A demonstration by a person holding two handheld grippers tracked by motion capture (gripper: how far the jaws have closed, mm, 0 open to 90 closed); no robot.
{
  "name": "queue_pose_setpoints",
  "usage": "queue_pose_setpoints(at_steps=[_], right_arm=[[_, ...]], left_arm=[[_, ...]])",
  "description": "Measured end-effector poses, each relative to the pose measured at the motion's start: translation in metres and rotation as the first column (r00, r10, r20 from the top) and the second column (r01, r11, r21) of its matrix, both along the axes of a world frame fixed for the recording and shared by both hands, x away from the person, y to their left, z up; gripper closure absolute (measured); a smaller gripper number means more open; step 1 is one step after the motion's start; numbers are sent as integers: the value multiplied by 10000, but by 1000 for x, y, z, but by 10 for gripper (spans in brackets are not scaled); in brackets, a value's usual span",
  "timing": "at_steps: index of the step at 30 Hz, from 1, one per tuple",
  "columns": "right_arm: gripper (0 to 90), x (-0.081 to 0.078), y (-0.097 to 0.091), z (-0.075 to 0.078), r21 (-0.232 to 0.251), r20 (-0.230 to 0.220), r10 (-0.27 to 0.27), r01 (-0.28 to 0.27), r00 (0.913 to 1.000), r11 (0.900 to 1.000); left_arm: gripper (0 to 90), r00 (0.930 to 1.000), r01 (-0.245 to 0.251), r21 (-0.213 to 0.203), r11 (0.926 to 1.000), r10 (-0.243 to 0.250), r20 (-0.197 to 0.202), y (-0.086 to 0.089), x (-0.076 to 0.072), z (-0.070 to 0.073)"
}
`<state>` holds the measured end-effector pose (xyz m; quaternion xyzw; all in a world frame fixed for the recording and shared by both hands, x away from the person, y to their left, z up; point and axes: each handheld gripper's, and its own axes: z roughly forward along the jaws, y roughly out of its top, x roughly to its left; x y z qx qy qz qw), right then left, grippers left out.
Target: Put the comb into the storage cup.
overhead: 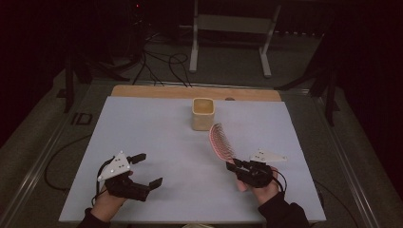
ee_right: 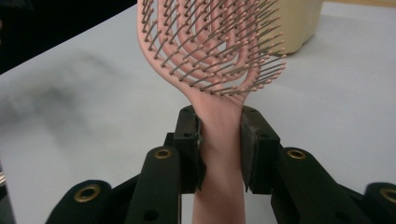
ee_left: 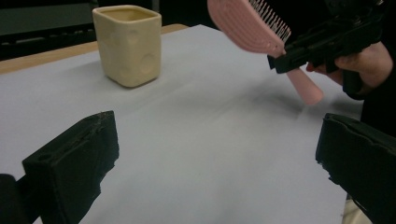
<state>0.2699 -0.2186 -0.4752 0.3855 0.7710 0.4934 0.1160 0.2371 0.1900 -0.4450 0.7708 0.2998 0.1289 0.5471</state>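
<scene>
A pink hairbrush (overhead: 221, 141) is held off the table by my right gripper (overhead: 235, 165), which is shut on its handle. In the right gripper view both pads squeeze the handle of the hairbrush (ee_right: 221, 140), bristles facing the camera, with the gripper (ee_right: 221, 140) shut around it. The hairbrush (ee_left: 254, 28) also shows in the left gripper view, upper right, head tilted toward the cup. A cream square cup (overhead: 203, 113) stands upright at the table's far middle; the cup (ee_left: 128, 43) has dimpled sides. My left gripper (overhead: 147, 169) is at the near left, open and empty, jaws wide in its own view (ee_left: 217, 161).
The pale blue mat (overhead: 157, 142) covers a wooden table (overhead: 142, 91). Black cables (overhead: 161, 66) and a white metal stand (overhead: 228, 28) are on the floor beyond the far edge. Dark floor lies to both sides.
</scene>
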Motion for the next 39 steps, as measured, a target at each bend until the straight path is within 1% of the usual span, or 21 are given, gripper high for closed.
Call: queue_pose_setpoints(at_steps=[7,9,10,13,17,19,20,21,22,23,25,27,28,29,32,34,35,36,37,38,39], right_arm=[[713,-2,0,3,27,133,-99,99,9999,9999],[713,-2,-1,3,77,132,-160,159,9998,9998],[713,-2,-1,4,90,91,-136,135,9999,9999],[714,-2,-1,4,133,93,-125,123,9999,9998],[715,-2,0,5,121,160,-169,167,9997,9998],[715,-2,-1,5,145,187,-202,199,9996,9997],[715,-2,-1,5,166,128,-175,173,9998,9997],[716,-2,-1,5,137,202,-248,245,9995,9996],[716,-2,-1,5,154,109,-202,200,9997,9997],[716,-2,-1,5,173,176,-278,275,9995,9995],[717,-1,-1,5,177,114,-250,247,9996,9995],[717,-2,-2,5,169,214,-302,299,9993,9994],[717,-2,-1,6,165,154,-287,284,9995,9995],[717,-2,-1,6,177,227,-352,348,9991,9992],[718,-2,-1,6,199,230,-337,332,9992,9992],[718,-2,-1,6,127,219,-322,319,9992,9994],[718,-2,-1,6,178,228,-332,328,9992,9993],[718,-2,-1,6,108,206,-313,310,9993,9995],[718,-2,-1,6,111,234,-309,306,9992,9995],[718,-2,-1,6,111,234,-309,306,9992,9995],[718,-2,-1,6,151,235,-310,306,9992,9994]], left_arm=[[1,9999,-78,497,9987,85,-131,-10,10,23],[1,9999,-62,506,9987,69,-134,-12,11,26],[1,9998,-29,594,9982,40,-193,-16,14,31],[1,9995,-52,676,9977,73,-318,-23,19,40],[1,9985,-45,506,9987,72,-540,-32,26,49],[1,9983,-44,447,9990,70,-579,-33,28,51],[1,9974,-66,303,9995,88,-719,-37,31,55],[1,9967,-75,262,9996,96,-801,-39,33,58],[1,9960,-106,235,9997,126,-879,-43,35,61],[1,9957,-112,223,9997,132,-921,-45,36,62],[1,9954,-120,235,9997,142,-953,-46,38,63],[1,9905,-216,121,9997,231,-1355,-52,45,66],[1,9889,-252,90,9996,263,-1465,-54,47,66],[1,9859,-290,90,9995,300,-1644,-56,49,66],[1,9793,-382,-4,9993,374,-1987,-61,55,66],[1,9725,-477,-80,9988,446,-2284,-66,59,66],[2,9688,-523,-152,9985,471,-2434,-70,61,66],[2,9677,-543,-166,9984,485,-2473,-72,61,66],[1,9639,-599,-218,9980,521,-2610,-75,63,67],[2,9639,-599,-218,9980,521,-2610,-75,63,67],[2,9620,-616,-303,9976,513,-2682,-80,64,67]])
